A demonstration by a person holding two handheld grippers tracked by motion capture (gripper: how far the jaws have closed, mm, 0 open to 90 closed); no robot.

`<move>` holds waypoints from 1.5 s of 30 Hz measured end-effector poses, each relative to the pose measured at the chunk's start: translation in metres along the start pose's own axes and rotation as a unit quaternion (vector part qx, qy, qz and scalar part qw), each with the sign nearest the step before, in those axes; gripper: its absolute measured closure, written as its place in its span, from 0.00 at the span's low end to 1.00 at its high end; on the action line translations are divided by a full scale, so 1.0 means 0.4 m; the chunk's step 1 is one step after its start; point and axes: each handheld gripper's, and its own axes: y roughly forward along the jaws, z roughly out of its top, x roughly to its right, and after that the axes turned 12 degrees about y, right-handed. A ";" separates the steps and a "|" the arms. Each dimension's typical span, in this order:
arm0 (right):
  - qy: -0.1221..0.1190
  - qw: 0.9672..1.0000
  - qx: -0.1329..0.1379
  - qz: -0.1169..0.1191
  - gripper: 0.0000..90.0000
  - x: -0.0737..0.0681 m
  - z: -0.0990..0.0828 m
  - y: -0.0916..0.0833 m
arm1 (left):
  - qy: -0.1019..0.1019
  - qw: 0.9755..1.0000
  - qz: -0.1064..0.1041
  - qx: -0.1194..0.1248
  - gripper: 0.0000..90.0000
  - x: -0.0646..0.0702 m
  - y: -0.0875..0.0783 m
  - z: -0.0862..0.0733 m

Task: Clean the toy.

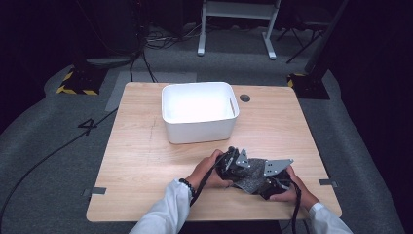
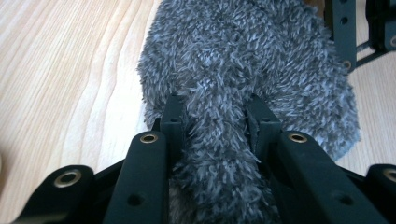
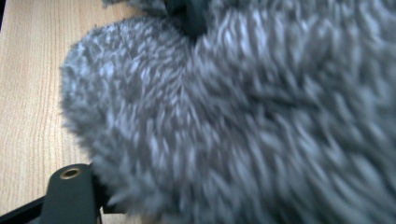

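With the left gripper clamped on a bunched fold of the fuzzy grey cloth at the table's near edge — the right gripper's fingers are buried in fuzz, grip unclear — we judge ourselves mid-fold, next drawing that fold across.

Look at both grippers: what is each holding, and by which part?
The left gripper pinches a bunched fold of the fuzzy grey cloth. The right gripper's hold cannot be told; the cloth covers its jaws.
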 end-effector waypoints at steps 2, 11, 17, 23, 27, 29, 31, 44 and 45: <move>0.000 1.000 0.000 0.000 0.28 0.000 0.000 0.000 | 0.000 1.000 -0.005 0.006 0.74 0.006 0.006 0.003; -0.001 1.000 0.001 0.000 0.28 0.000 0.000 0.001 | 0.009 1.000 -0.005 -0.002 0.75 0.028 0.012 0.009; 0.000 1.000 0.001 -0.001 0.28 -0.001 -0.001 0.000 | 0.006 1.000 0.004 -0.007 0.76 0.035 -0.034 -0.032; 0.002 1.000 -0.001 -0.002 0.28 -0.002 0.000 -0.001 | -0.010 1.000 0.010 -0.021 0.76 0.044 -0.090 -0.095; 0.003 1.000 0.000 -0.003 0.28 -0.003 0.000 0.000 | -0.012 1.000 0.015 -0.019 0.76 0.062 -0.123 -0.123; 0.004 1.000 0.000 -0.003 0.28 -0.003 0.000 0.000 | -0.008 1.000 0.017 -0.023 0.76 0.071 -0.138 -0.129; 0.004 1.000 -0.001 -0.005 0.28 -0.003 0.001 0.000 | 0.001 1.000 0.010 -0.024 0.76 0.081 -0.149 -0.138; 0.014 1.000 0.000 -0.017 0.28 -0.001 0.008 0.006 | 0.024 0.999 -0.030 -0.034 0.76 0.127 -0.067 -0.126; 0.013 1.000 0.000 -0.016 0.28 0.000 0.007 0.005 | 0.023 0.999 -0.033 -0.037 0.76 0.124 -0.059 -0.126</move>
